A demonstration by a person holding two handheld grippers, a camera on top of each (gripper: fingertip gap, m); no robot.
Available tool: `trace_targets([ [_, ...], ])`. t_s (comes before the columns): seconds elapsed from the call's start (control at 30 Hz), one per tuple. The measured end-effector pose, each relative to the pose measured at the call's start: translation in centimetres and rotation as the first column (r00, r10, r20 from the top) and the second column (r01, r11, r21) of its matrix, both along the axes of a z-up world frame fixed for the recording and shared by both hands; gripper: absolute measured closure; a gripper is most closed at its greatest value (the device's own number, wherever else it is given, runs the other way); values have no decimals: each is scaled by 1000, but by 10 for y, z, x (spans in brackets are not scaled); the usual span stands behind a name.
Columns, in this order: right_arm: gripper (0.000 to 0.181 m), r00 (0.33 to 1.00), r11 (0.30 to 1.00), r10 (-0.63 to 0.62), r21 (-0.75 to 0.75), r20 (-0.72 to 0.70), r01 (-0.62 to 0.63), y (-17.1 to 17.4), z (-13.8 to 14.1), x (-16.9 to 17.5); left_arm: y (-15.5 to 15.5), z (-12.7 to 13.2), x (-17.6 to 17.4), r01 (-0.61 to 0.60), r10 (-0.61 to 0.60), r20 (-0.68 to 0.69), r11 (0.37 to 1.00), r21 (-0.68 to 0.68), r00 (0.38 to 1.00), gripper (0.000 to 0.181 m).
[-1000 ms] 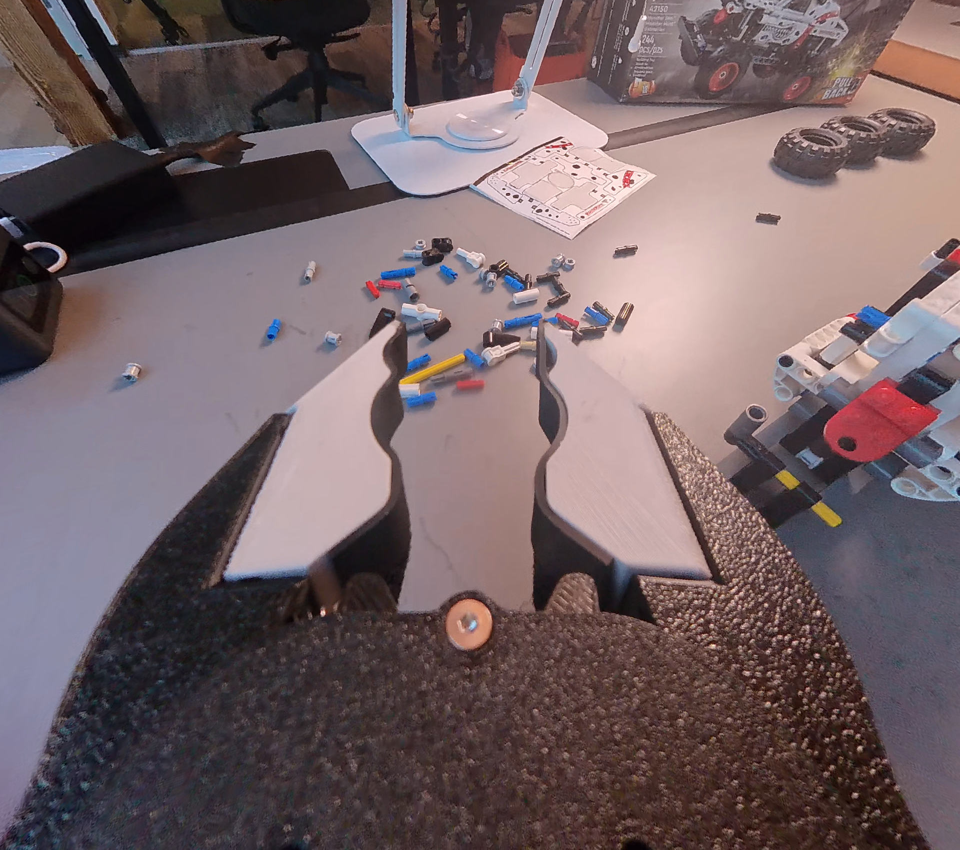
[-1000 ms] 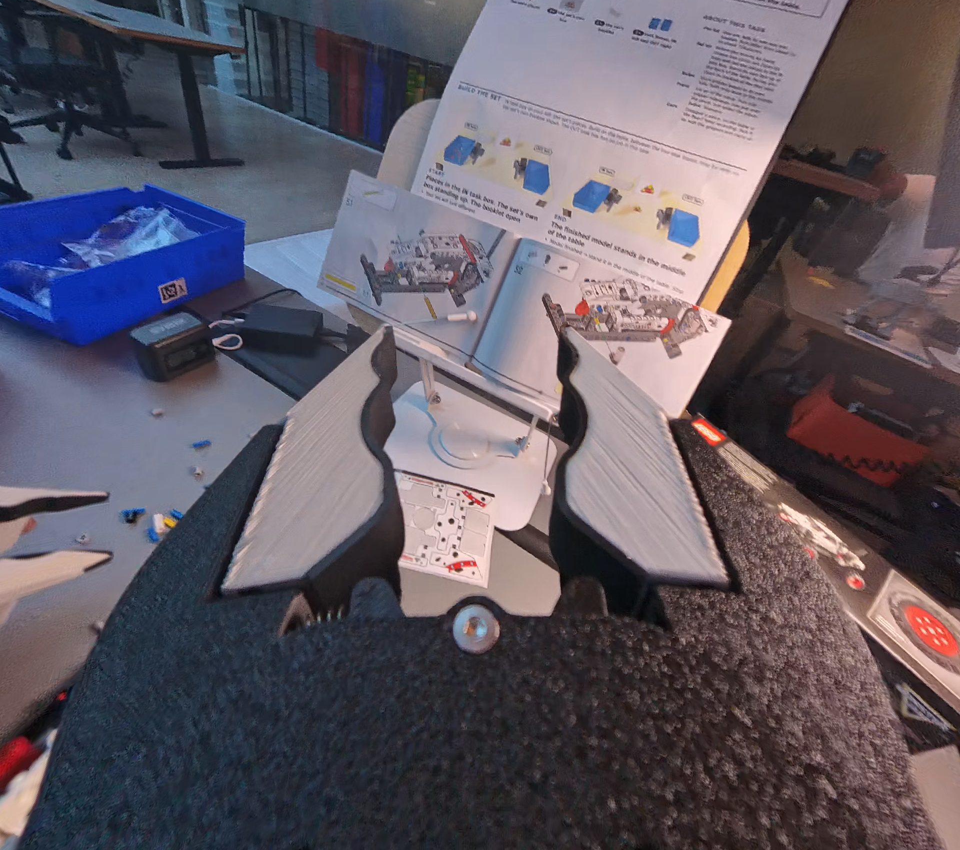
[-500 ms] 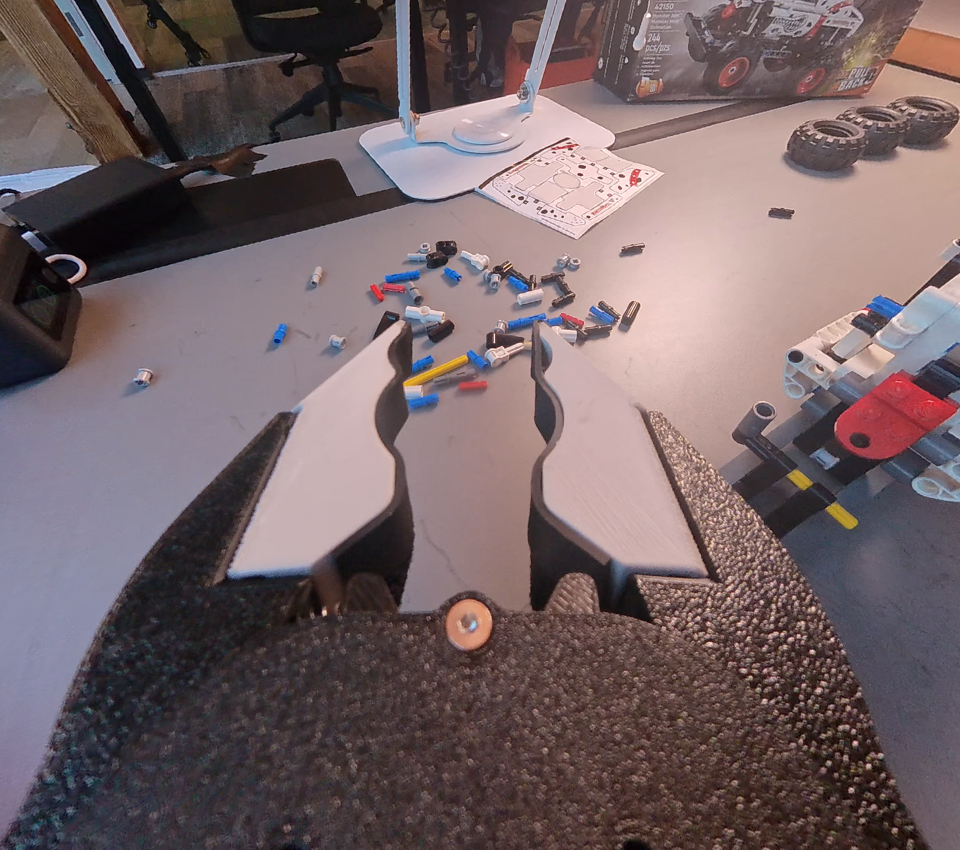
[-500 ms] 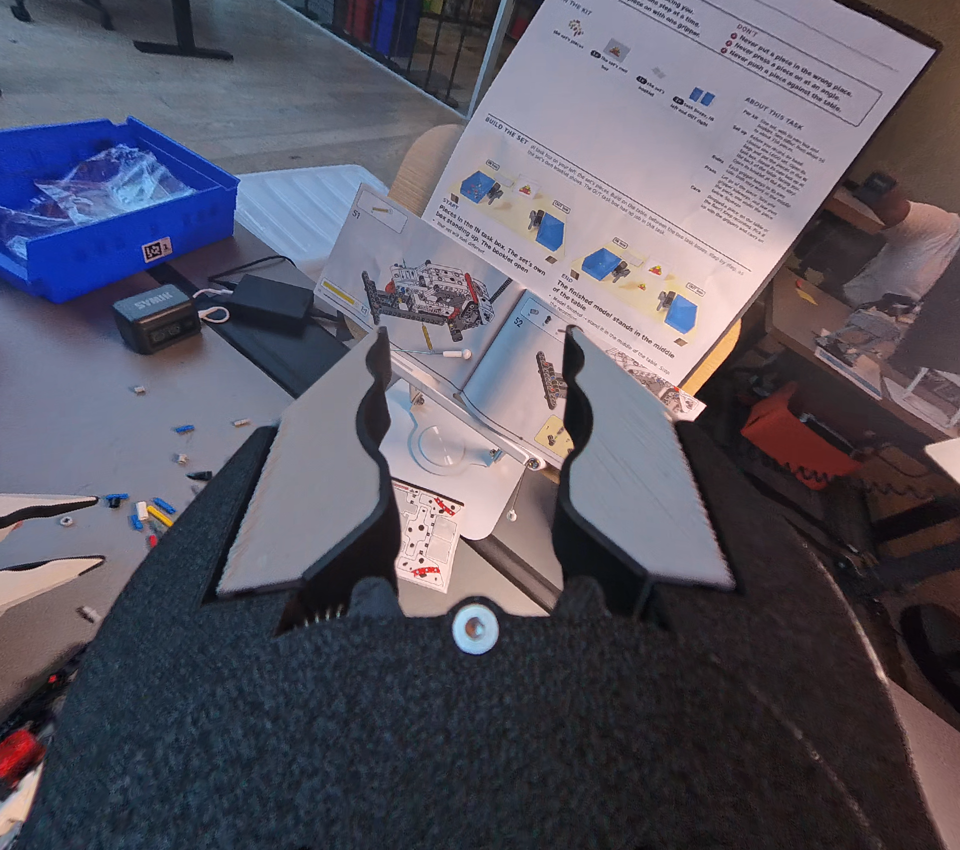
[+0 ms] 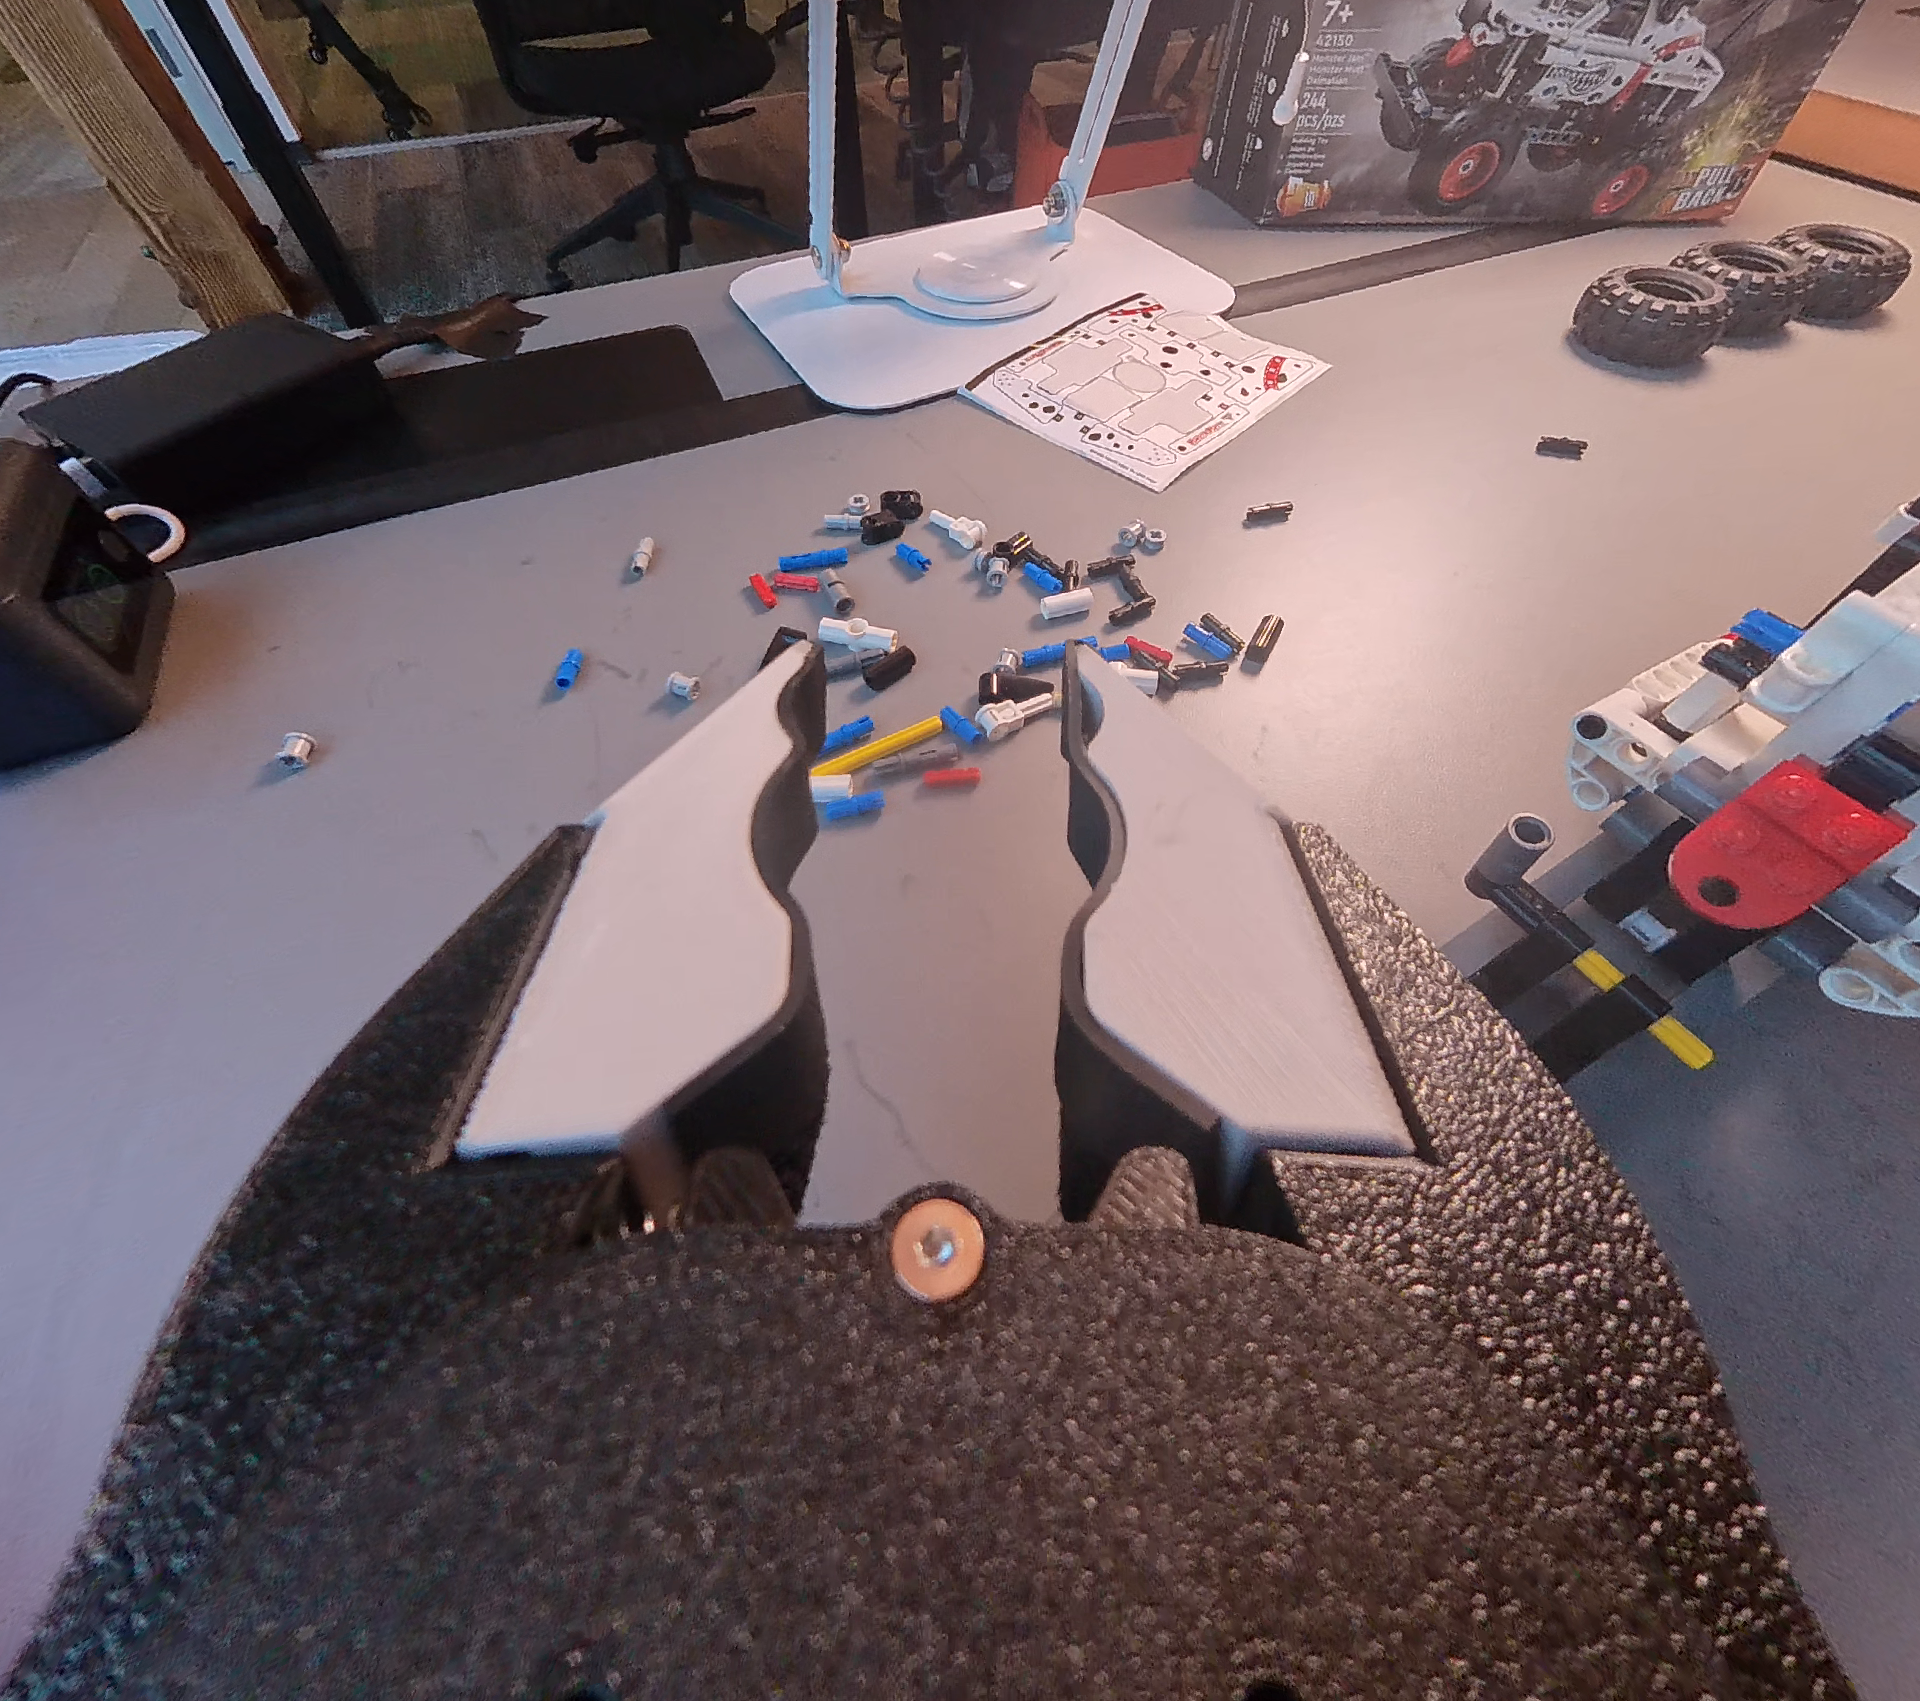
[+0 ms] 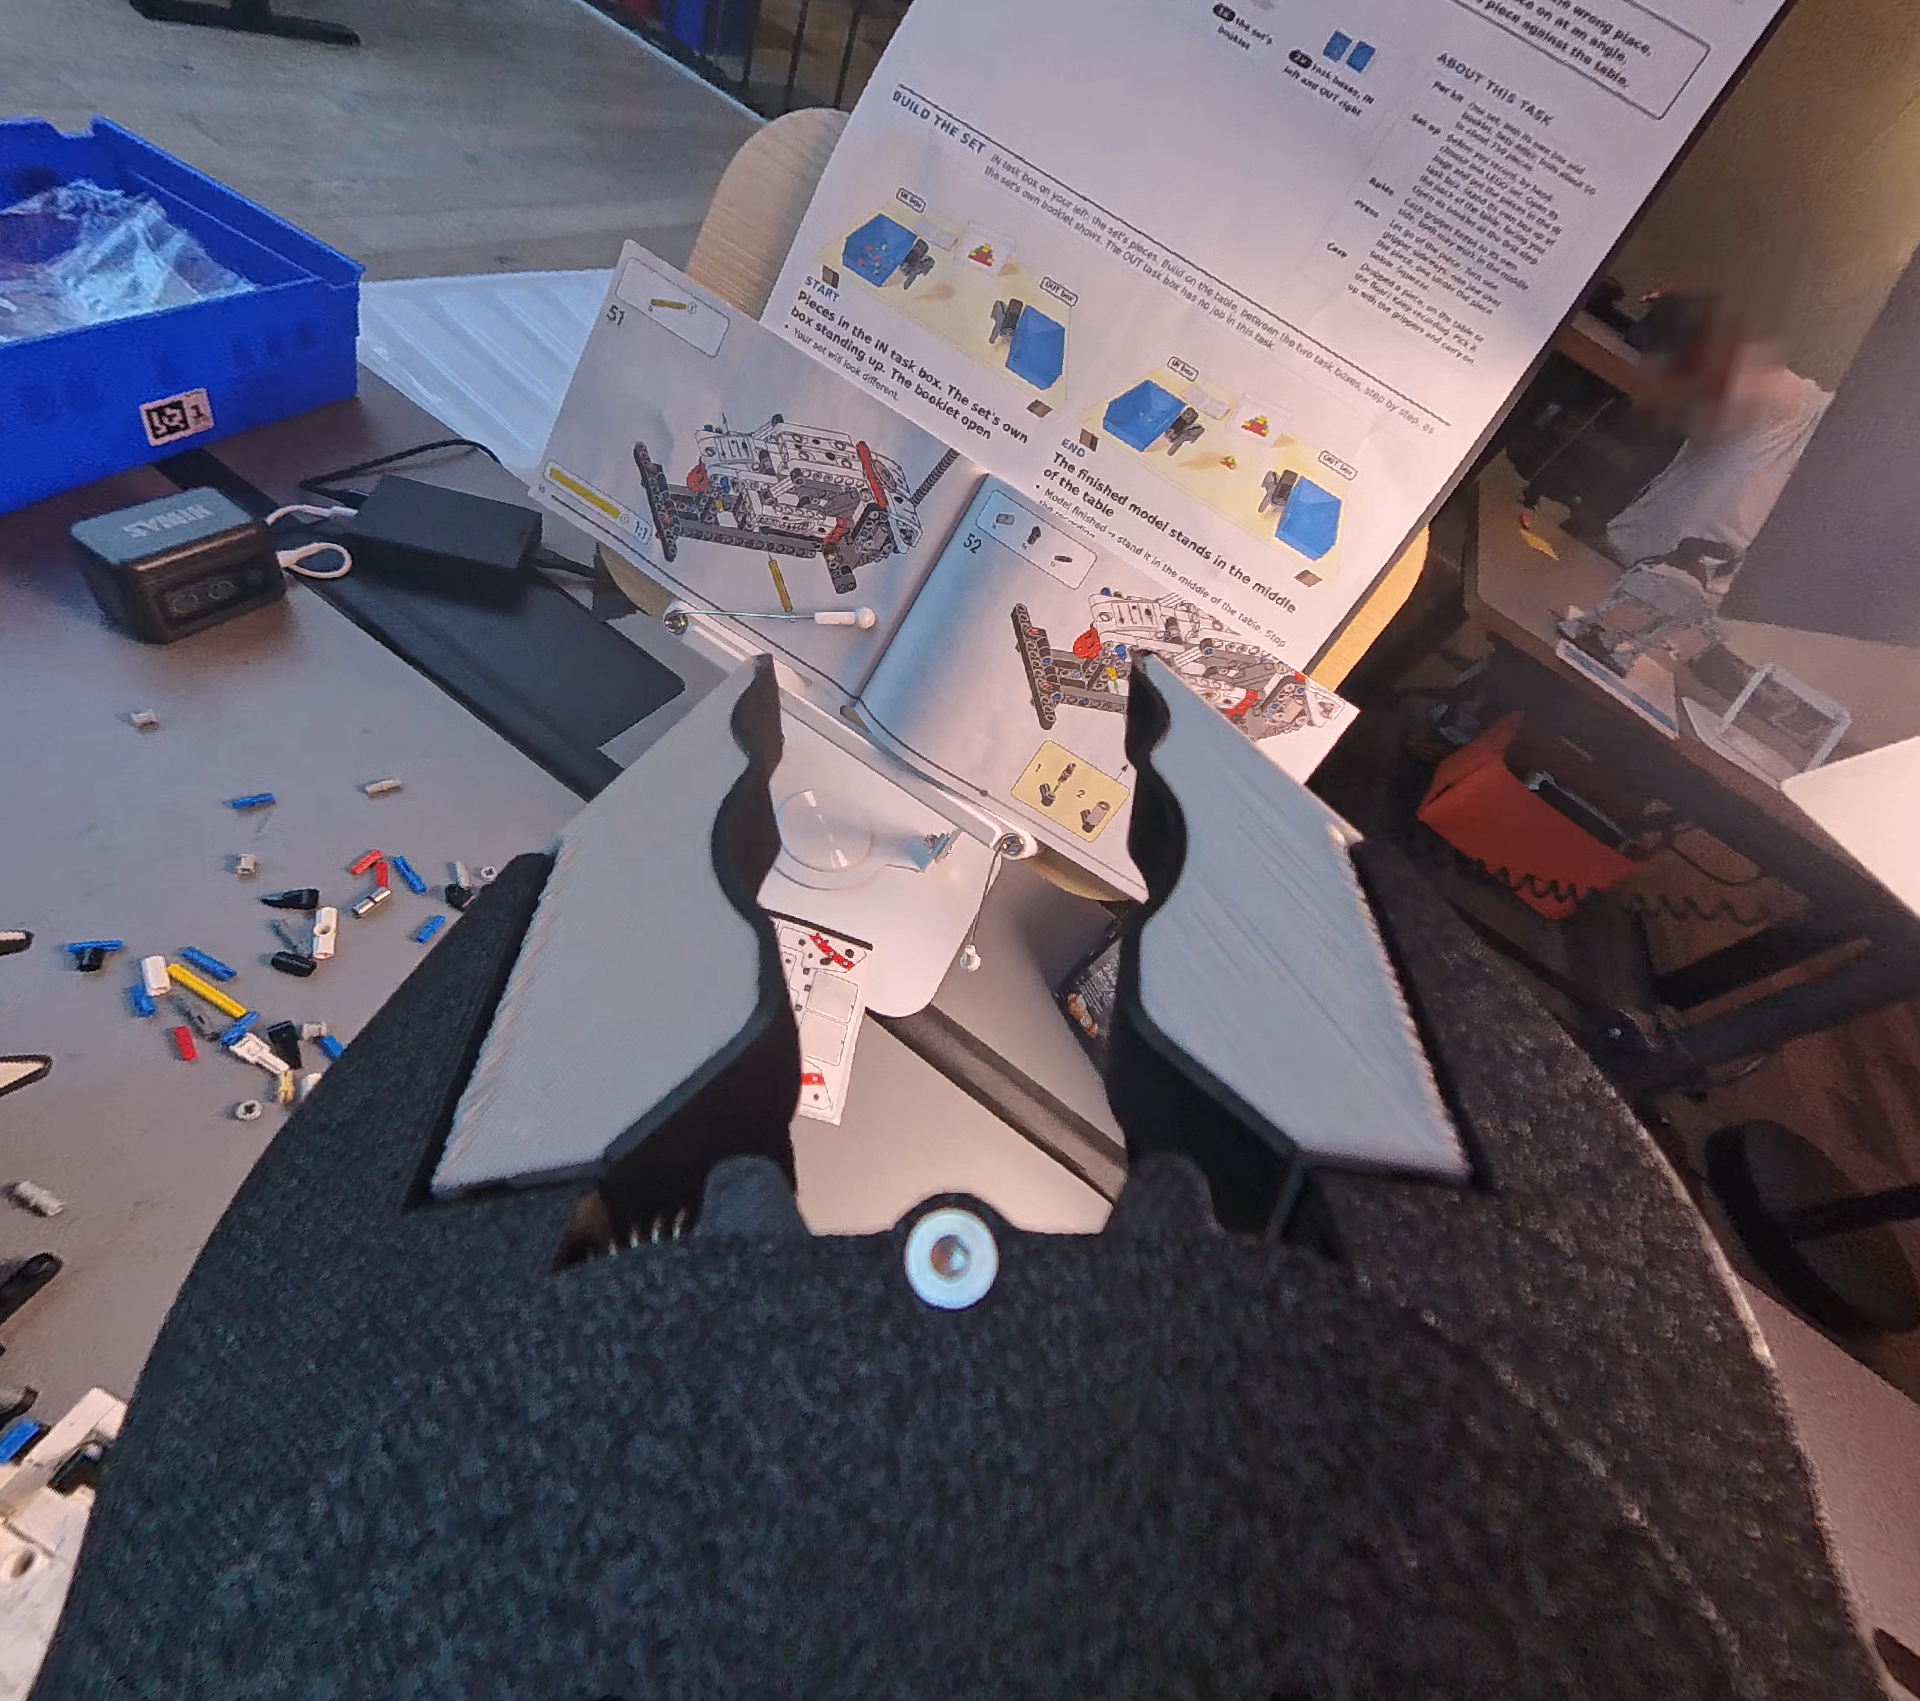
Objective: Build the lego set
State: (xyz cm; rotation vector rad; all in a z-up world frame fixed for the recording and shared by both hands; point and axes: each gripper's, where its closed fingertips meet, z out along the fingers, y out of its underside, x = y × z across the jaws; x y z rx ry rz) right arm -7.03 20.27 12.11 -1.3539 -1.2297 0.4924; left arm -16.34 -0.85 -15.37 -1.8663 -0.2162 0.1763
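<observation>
The part-built model (image 5: 1756, 830) lies on the grey surface (image 5: 312, 924) with its long axis running from near right to far right, its black beams with yellow marks pointing back toward the camera side. It sits well to the right of the left gripper (image 5: 940, 685), apart from it. The left gripper is held low and angled down over the surface, jaws open and empty. Just beyond its tips lies the scatter of loose pieces (image 5: 997, 612), and a yellow axle (image 5: 878, 742) lies between the jaws, slanting up to the right. The right gripper (image 6: 951, 680) is raised and pointed at the open instruction booklet (image 6: 883, 550) on its white stand (image 6: 883, 882), jaws open with nothing between them. The set's box (image 5: 1558, 30) stands far ahead to the right, with three tyres (image 5: 1745, 290) before it.
</observation>
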Motion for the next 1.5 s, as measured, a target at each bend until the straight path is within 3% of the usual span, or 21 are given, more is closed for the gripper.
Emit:
trace_targets([
  [0.2,112,1000,998,13,-69,27,-11,3,-40,-6,-1,3,0,7,-7,20,1000,18,1000,136],
  [0.43,111,986,965,73,-240,-149,-107,-10,-72,9,-2,10,-3,21,-23,44,998,53,999,136],
  [0.73,115,949,971,98,-181,-300,-157,-28,-126,58,2,18,3,63,-67,49,995,83,996,135],
  [0.97,117,937,969,120,-169,-327,-183,-27,-148,62,-1,23,2,68,-72,37,993,95,997,135],
  [1.27,123,929,971,46,-202,-367,-128,0,-174,82,-2,23,-2,63,-65,26,994,92,998,135],
  [1.5,127,937,970,25,-218,-349,-108,7,-199,77,-1,22,-4,70,-74,39,993,97,996,135],
])
